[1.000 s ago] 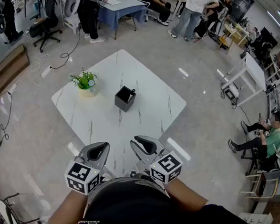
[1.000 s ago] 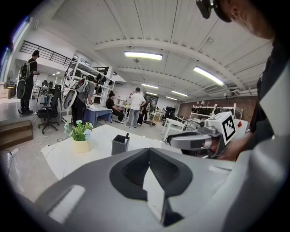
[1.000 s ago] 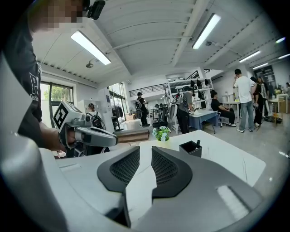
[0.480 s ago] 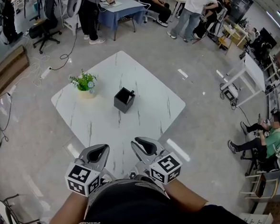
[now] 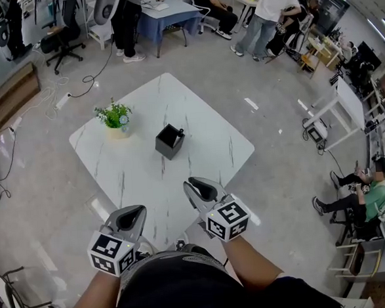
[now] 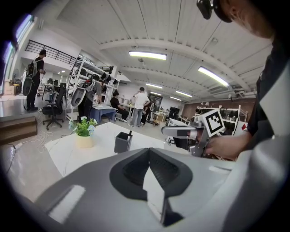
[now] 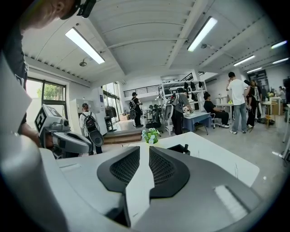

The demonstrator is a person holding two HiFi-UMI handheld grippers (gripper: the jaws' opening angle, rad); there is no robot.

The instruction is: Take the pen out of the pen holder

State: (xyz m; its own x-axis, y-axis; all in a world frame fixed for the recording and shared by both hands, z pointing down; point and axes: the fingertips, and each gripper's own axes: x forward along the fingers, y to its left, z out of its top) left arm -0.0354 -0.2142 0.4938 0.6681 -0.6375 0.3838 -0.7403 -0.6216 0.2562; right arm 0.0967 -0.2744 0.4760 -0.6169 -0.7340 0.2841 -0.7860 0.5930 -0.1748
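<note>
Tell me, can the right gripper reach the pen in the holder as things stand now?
Probably yes. Only bare table lies between the right gripper and the pen holder, the pen sticks up at its corner, and the plant stands aside.

Of the pen (image 5: 181,130) I see only a dark tip above the rim of the pen holder (image 5: 169,142). Its shaft is sunk inside, and it is too small to tell its kind. In the right gripper view my right gripper (image 7: 144,147) covers all of the pen holder but its top edge. In the left gripper view my left gripper (image 6: 148,149) hides the near part of the table (image 6: 63,149). My forearms (image 5: 253,271) run off the head view's bottom edge.
</note>
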